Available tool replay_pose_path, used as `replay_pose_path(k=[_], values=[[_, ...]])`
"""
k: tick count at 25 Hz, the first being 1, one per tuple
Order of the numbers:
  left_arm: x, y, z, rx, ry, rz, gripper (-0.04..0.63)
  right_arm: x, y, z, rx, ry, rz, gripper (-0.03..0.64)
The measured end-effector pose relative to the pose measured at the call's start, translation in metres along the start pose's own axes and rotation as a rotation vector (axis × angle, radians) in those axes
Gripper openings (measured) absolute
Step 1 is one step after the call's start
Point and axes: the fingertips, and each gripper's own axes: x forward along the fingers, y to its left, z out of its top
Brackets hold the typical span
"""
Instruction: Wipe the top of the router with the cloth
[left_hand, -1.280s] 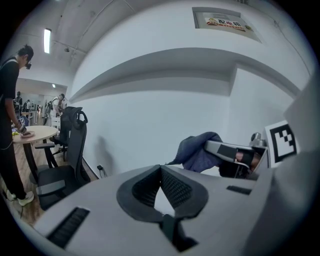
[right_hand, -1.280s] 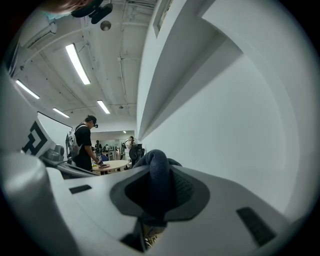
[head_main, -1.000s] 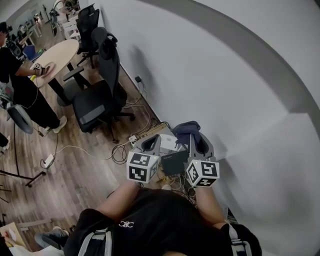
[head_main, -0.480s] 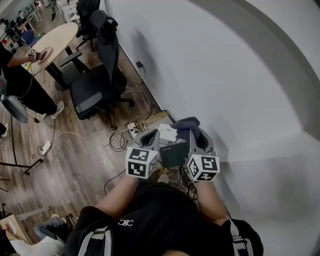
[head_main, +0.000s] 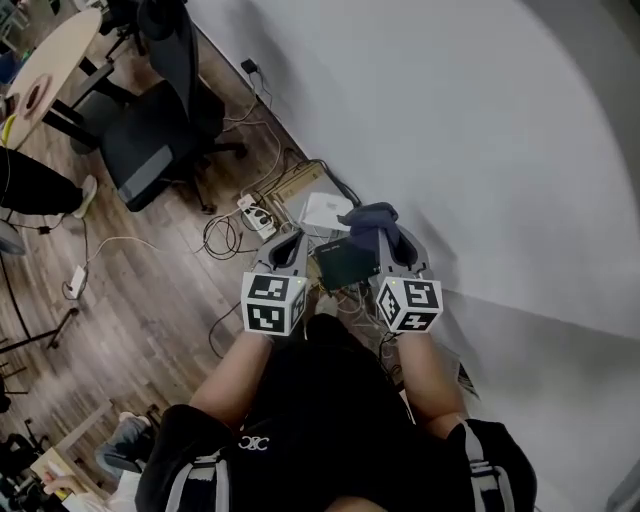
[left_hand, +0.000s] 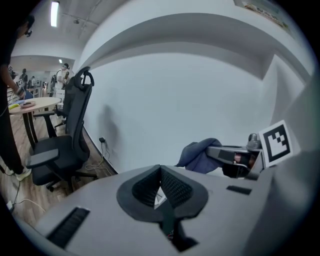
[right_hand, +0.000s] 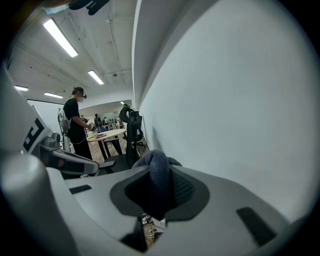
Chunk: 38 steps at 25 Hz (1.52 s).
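Observation:
A dark flat box (head_main: 345, 262), seemingly the router, lies on the floor by the wall, between my two grippers. My right gripper (head_main: 386, 236) is shut on a dark blue cloth (head_main: 371, 217), which bunches out past its fingertips just beyond the box's far right corner. That cloth (right_hand: 156, 172) fills the jaws in the right gripper view. My left gripper (head_main: 290, 241) hovers at the box's left side, its pads (left_hand: 172, 189) closed together with nothing between them. From the left gripper view, the cloth (left_hand: 197, 155) and the right gripper (left_hand: 235, 156) show at the right.
A white flat box (head_main: 325, 210) lies just beyond the dark one. A power strip (head_main: 255, 215) and tangled cables (head_main: 220, 238) sit on the wooden floor to the left. Black office chairs (head_main: 150, 140) and a round table (head_main: 45, 80) stand further left. The white wall (head_main: 480, 150) is close on the right.
The head view has swung, so chairs and table slid towards the upper left. Both grippers sit higher in the frame, still either side of the dark box. The cloth stays held.

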Motion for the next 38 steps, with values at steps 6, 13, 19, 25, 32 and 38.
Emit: replay_pose_path(k=[6, 13, 19, 25, 32, 38], values=[[0.043, 0.018, -0.037, -0.019, 0.08, -0.049, 0.002, 0.025, -0.025, -0.054, 0.046, 0.133, -0.082, 0.043], [0.099, 0.034, -0.101, -0.014, 0.193, -0.112, 0.002, 0.054, -0.052, -0.138, 0.102, 0.309, -0.159, 0.043], [0.152, 0.037, -0.168, -0.004, 0.258, -0.154, 0.002, 0.088, -0.093, -0.217, 0.094, 0.398, -0.218, 0.043], [0.19, 0.051, -0.226, -0.014, 0.318, -0.176, 0.002, 0.128, -0.138, -0.279, 0.114, 0.477, -0.285, 0.043], [0.222, 0.076, -0.272, 0.002, 0.365, -0.167, 0.002, 0.159, -0.166, -0.349, -0.006, 0.599, -0.303, 0.042], [0.236, 0.092, -0.297, 0.03, 0.401, -0.167, 0.002, 0.18, -0.178, -0.397, -0.15, 0.693, -0.27, 0.042]])
